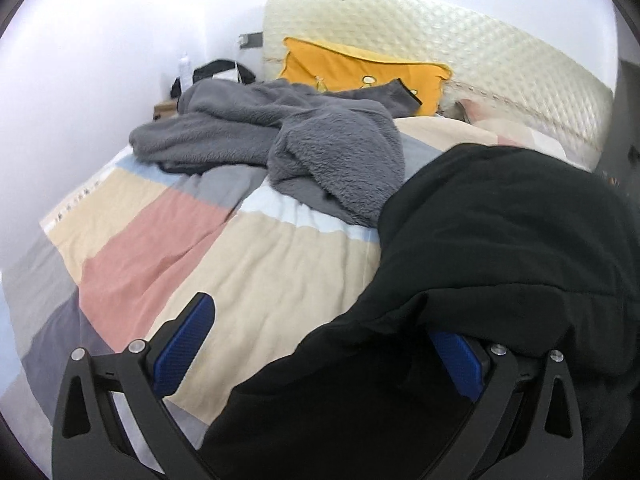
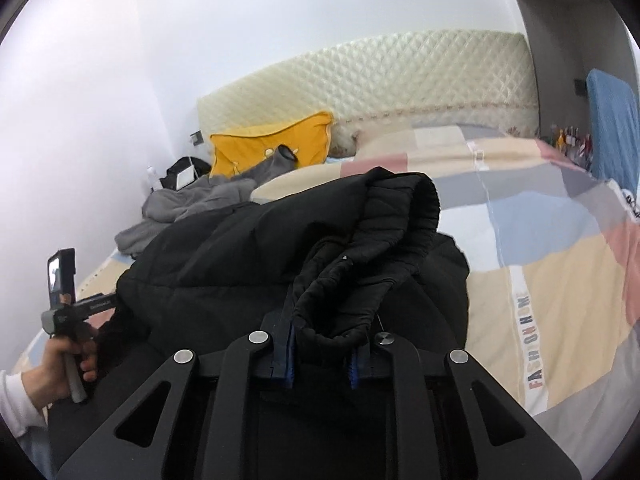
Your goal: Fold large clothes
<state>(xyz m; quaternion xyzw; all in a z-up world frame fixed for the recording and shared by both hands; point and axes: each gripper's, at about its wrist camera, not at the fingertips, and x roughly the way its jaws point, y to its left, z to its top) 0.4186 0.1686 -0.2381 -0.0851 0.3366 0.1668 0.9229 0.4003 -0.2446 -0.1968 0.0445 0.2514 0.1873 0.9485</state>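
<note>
The right gripper pinches a bunched fold of the black jacket heaped on the patchwork bedspread, whose strip reads "FASHION HOME", while the left gripper stands wide open, jacket draped over one finger.

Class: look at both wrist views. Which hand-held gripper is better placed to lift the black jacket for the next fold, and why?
Probably the right hand-held gripper: it is shut on the black jacket's cuff. The left hand-held gripper is open, with jacket fabric draped over one finger.
</note>
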